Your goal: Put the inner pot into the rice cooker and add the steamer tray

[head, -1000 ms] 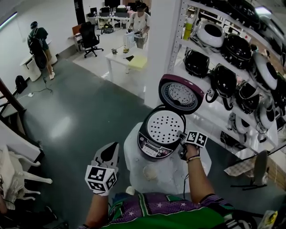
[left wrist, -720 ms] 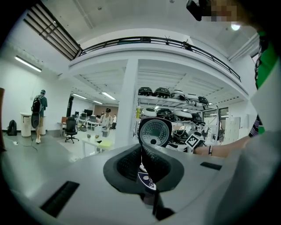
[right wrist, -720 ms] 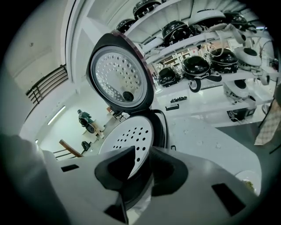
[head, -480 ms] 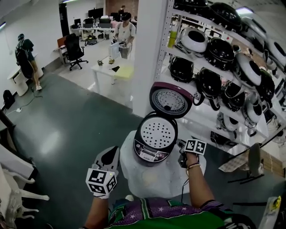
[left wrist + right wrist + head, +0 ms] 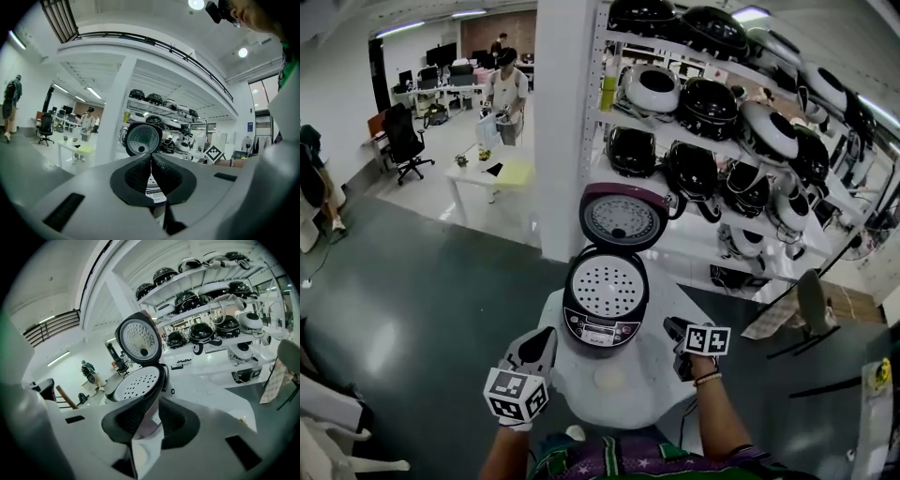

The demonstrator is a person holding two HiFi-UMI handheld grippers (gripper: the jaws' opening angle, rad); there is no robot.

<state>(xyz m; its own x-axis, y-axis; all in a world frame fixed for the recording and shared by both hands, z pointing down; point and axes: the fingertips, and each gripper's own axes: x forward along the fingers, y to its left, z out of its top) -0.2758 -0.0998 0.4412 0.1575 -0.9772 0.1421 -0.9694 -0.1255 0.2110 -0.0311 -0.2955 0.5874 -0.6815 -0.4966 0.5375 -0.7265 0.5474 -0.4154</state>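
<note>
The left gripper (image 5: 540, 337) presses its ribbed black pads together on nothing. The right gripper (image 5: 673, 328) holds its pads slightly apart, empty. Just ahead on the round white bench (image 5: 652, 375), the glossy rice cooker (image 5: 602, 323) stands upright, with the perforated white steamer tray (image 5: 606, 285) lying flat in its mouth and its round lid (image 5: 623, 217) raised behind.

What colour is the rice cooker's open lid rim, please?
The lid rim is maroon, clearest in head view.

Head view: high above, faces steeply down; cooker (image 5: 602, 317) mid-frame, table (image 5: 654, 375) lower centre, fairly far; shelves (image 5: 596, 131) upper right.
Left gripper view: low, near level, faces cooker front, close; lid (image 5: 144, 139) centre.
Right gripper view: tilted down, close, off cooker's right; tray (image 5: 138, 385) centre left.
All three share cooker, lid, shelves.
</note>
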